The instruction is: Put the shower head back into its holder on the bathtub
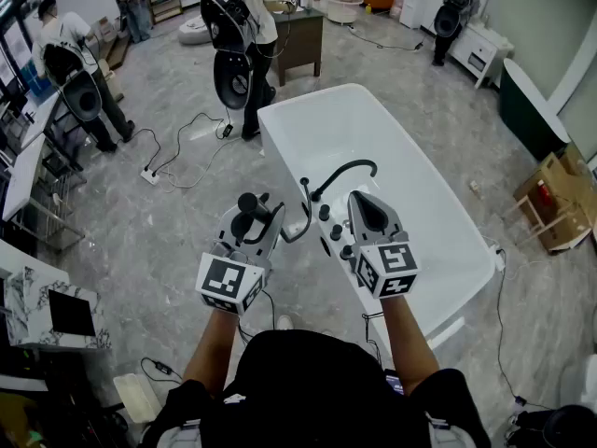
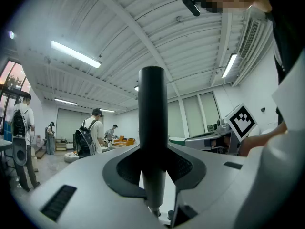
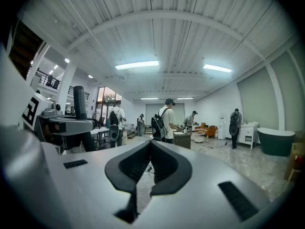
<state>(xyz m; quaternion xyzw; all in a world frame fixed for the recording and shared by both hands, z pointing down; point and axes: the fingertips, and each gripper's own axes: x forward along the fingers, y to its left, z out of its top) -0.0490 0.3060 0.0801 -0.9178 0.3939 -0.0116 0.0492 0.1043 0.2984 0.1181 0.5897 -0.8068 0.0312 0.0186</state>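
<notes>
The left gripper (image 1: pixel 254 220) is holding the black shower head (image 1: pixel 248 203), which is standing straight up between its jaws, just beside the rim of the white bathtub (image 1: pixel 373 129) at about 9 o'clock from the black tap (image 1: pixel 347 168). A dark hose (image 1: pixel 304 215) is looping from the shower head back toward the tub rim. The right gripper (image 1: pixel 362 203) is hovering over the rim at 3 o'clock from the left one, its jaws pressed together with nothing in them.
</notes>
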